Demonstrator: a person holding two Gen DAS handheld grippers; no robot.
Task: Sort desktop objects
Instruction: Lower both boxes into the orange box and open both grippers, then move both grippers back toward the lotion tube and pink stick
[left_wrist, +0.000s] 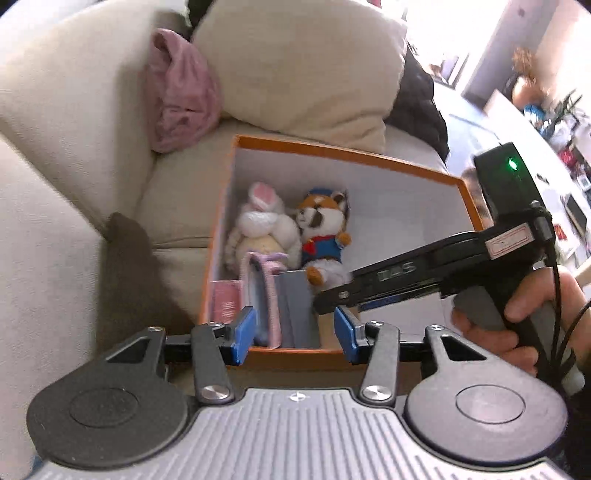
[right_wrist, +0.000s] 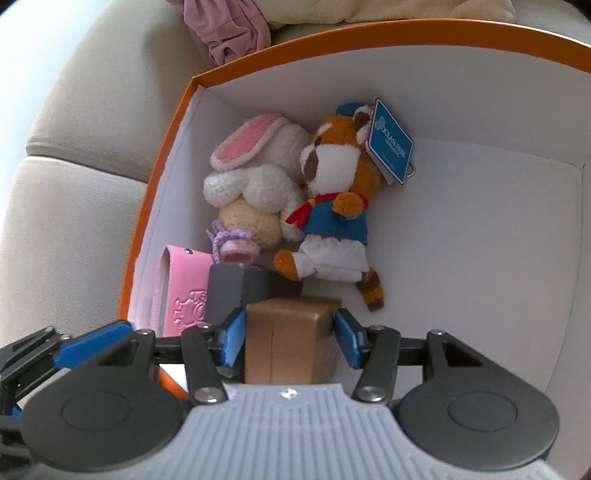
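An orange box (left_wrist: 332, 151) (right_wrist: 369, 33) with white inner walls sits on a cream sofa. A white crocheted rabbit (left_wrist: 258, 221) (right_wrist: 258, 177) and a red panda plush (left_wrist: 325, 229) (right_wrist: 332, 206) with a blue tag lie at its far left. Closer to me stand a grey box (left_wrist: 295, 306) (right_wrist: 236, 291) and a pink case (left_wrist: 225, 302) (right_wrist: 184, 295). My right gripper (right_wrist: 291, 338) (left_wrist: 332, 299) is down inside the orange box, shut on a gold-brown box (right_wrist: 291, 332) beside the grey one. My left gripper (left_wrist: 295, 334) hangs open over the near wall, gripping nothing.
The sofa seat (left_wrist: 177, 192) carries the box, with a pink cloth (left_wrist: 181, 92) and a cream cushion (left_wrist: 295, 62) behind it. A dark brown patch (left_wrist: 125, 258) lies left of the box. A hand (left_wrist: 517, 317) holds the right tool. The box's right half (right_wrist: 461, 229) is bare floor.
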